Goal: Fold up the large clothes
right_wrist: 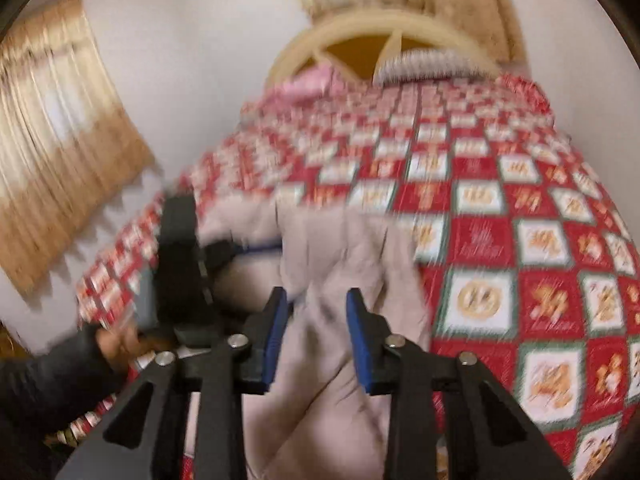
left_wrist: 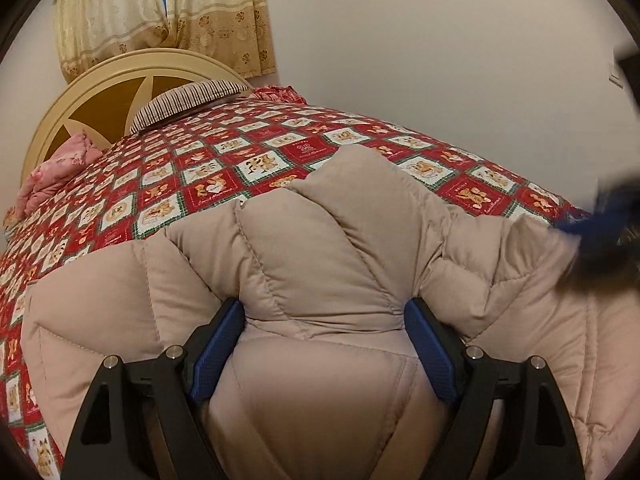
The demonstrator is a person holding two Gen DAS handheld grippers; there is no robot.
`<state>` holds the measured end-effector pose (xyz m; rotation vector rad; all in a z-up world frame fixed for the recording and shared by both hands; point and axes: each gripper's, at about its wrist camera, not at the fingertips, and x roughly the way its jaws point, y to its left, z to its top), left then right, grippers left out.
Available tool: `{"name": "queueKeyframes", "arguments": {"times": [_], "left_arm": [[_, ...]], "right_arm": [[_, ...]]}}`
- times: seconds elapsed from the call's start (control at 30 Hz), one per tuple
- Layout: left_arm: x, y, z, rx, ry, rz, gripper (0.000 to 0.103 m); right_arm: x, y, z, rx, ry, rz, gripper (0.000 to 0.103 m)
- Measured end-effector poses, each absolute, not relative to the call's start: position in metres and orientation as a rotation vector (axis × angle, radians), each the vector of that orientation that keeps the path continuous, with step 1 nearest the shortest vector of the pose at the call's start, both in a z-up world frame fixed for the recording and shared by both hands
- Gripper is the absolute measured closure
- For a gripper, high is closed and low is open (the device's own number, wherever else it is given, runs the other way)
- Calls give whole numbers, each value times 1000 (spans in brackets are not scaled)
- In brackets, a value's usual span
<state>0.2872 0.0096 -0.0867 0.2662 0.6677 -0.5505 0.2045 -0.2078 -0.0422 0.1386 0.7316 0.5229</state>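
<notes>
One beige quilted down jacket [left_wrist: 320, 248] is laid on a bed covered by a red patchwork quilt [left_wrist: 224, 160] printed with bear squares. The jacket lies at the near end of the bed, bunched into puffy folds.

Left gripper [left_wrist: 322, 312]: blue-padded jaws are set apart, with a thick roll of the jacket pinched between them; both pads are pressed against the padding.

Right gripper [right_wrist: 316, 300]: jaws are held apart by a narrower gap, with jacket fabric [right_wrist: 340, 264] seen between the blue pads. This view is motion-blurred, so whether the cloth is actually clamped cannot be told. In the left wrist view, the right gripper appears only as a blurred blue and black shape at the right edge, against the jacket's far side.

Other items recorded: a cream headboard [left_wrist: 120, 92] with brown panels; a striped pillow [left_wrist: 188, 100] leaning on it; a pink bundled cloth [left_wrist: 60, 172] beside the headboard; cream patterned curtains [left_wrist: 160, 20] above; a plain pale wall [left_wrist: 440, 60].
</notes>
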Motion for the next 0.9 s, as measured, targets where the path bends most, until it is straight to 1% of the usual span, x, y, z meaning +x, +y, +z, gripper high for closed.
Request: {"name": "queueKeyframes", "arguments": {"times": [0.07, 0.1, 0.17, 0.3, 0.5, 0.63, 0.77, 0.9], "left_arm": [[289, 11, -87, 260, 674, -554, 20], [290, 10, -87, 262, 677, -554, 20], [291, 9, -88, 268, 678, -551, 20], [289, 6, -91, 291, 657, -536, 20], [285, -1, -92, 333, 628, -485, 19], [275, 3, -79, 346, 634, -431, 19], [256, 33, -56, 226, 634, -306, 19], [242, 73, -49, 63, 656, -114, 19]], "right_arm": [[207, -201, -77, 132, 801, 470, 74], [208, -205, -90, 165, 805, 461, 77], [206, -218, -106, 254, 780, 457, 77], [202, -222, -129, 315, 736, 443, 77], [206, -222, -134, 378, 721, 461, 77], [204, -219, -132, 369, 716, 459, 77], [203, -221, -133, 378, 705, 458, 77], [203, -223, -134, 399, 695, 469, 77]]}}
